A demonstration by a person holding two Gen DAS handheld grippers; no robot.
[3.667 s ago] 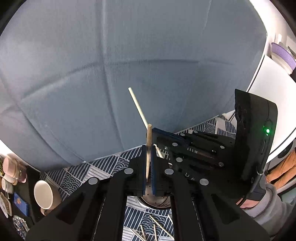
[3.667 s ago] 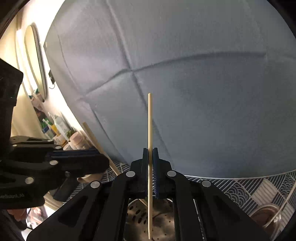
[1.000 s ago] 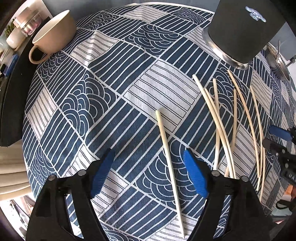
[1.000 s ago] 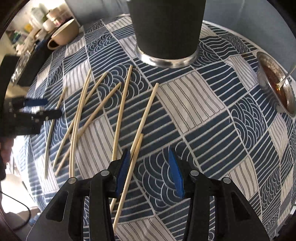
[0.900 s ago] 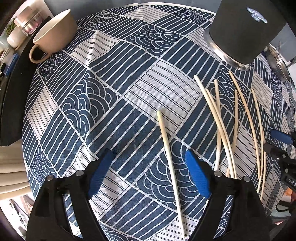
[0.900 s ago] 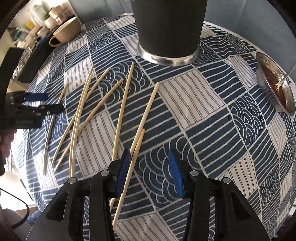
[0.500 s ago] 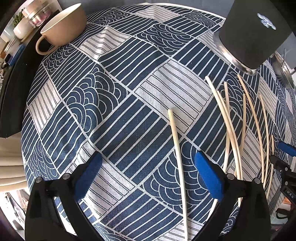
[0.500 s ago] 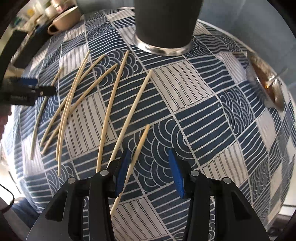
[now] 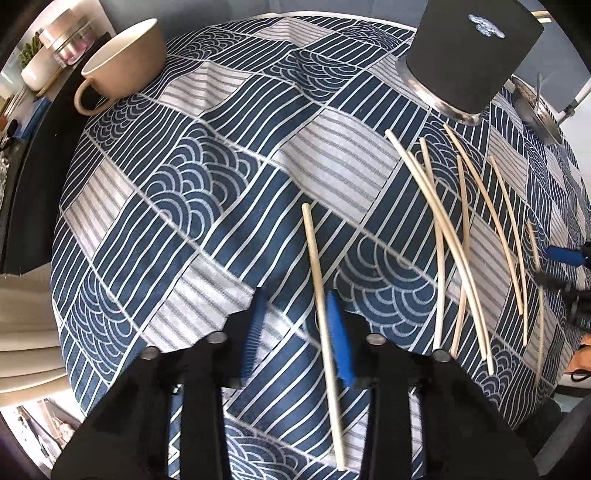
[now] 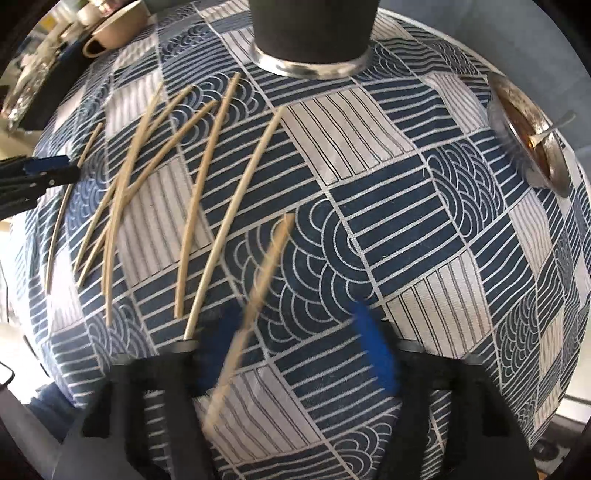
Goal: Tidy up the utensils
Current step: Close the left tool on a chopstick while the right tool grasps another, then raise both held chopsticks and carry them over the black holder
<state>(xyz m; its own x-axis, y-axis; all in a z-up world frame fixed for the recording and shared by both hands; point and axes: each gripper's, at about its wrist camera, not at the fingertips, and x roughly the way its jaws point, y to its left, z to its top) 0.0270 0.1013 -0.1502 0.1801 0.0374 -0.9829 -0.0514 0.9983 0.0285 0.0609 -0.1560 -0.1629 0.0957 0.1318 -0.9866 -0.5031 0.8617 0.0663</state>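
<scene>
Your left gripper (image 9: 295, 325) points down at the surface (image 9: 177, 192), and its jaws are closing. One stick (image 9: 319, 273) lies between them. It lies apart from the other sticks, toward the cup (image 9: 122, 62) side. The stick sits close to the right pad (image 9: 340, 336), with a gap on the other side, so nothing has hold of it yet. Its long side runs from near you away toward the far edge, almost in line with the gripper. The jaws cross it the right way.

Your right gripper (image 10: 299, 347) also points down, and its jaws are closing too. A second stick (image 10: 258, 291) lies between them, near the left pad. It leans a bit, with its far tip toward the black holder (image 10: 310, 29). The picture is blurry there, so you cannot tell if the pad touches it. It does not look held yet.

More sticks (image 10: 147, 166) lie loose between your two grippers. The holder stands at the far edge. Each hand is nearest to its own stick. I think the next step is to squeeze shut, lift, and then drop the sticks in the holder.
</scene>
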